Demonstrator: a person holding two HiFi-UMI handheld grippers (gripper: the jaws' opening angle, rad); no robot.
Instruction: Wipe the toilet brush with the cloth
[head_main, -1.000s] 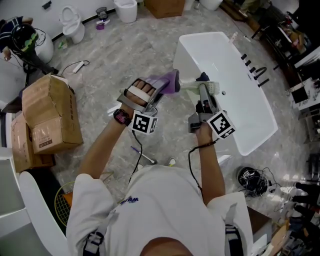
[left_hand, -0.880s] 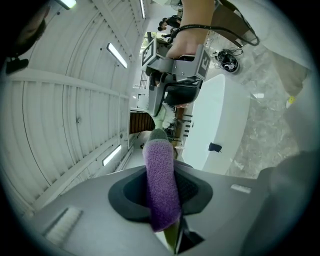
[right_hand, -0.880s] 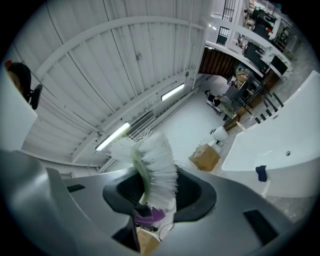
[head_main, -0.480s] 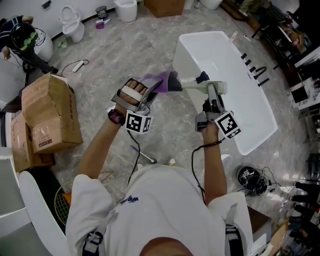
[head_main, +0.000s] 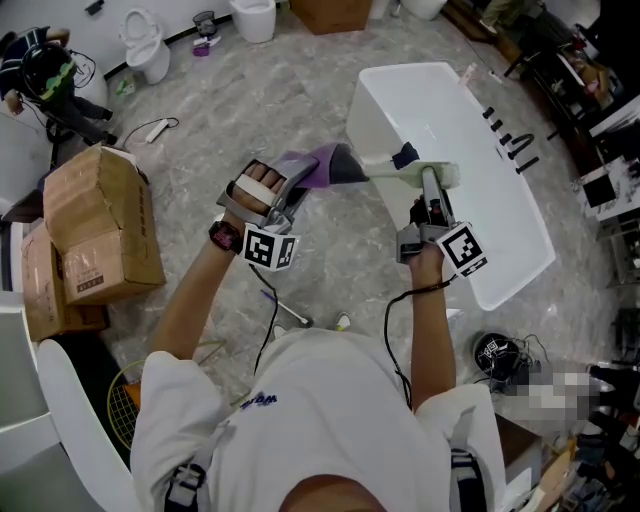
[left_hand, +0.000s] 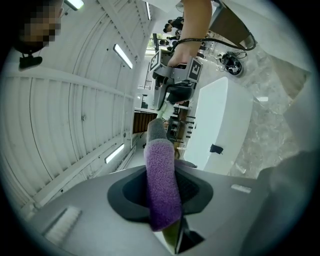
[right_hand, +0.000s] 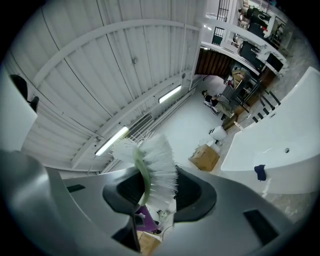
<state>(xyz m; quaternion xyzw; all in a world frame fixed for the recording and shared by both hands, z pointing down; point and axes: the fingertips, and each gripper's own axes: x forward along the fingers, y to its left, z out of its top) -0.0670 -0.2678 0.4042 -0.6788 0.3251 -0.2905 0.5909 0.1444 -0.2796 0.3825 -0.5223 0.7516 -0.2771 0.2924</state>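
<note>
By the white bathtub (head_main: 505, 235), above the marble floor (head_main: 250, 110), the left gripper's (left_hand: 162, 200) jaws, just easing wider, are pinching the purple cloth (head_main: 320, 165); the right gripper's (right_hand: 155, 195) jaws are clamping the toilet brush (right_hand: 159, 167).

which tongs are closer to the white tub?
Right. The right tongs hang over the near edge of the tub, gripping the toilet brush. The left tongs are over the floor to its left, jaws just eased slightly wider, cloth between them.

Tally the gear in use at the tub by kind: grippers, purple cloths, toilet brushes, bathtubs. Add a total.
1 fuzzy purple cloth
1 pale green toilet brush with white bristles
1 white bathtub
2 grippers: left gripper, fingers just opened slightly with the cloth between them; right gripper
Total: 5
</note>
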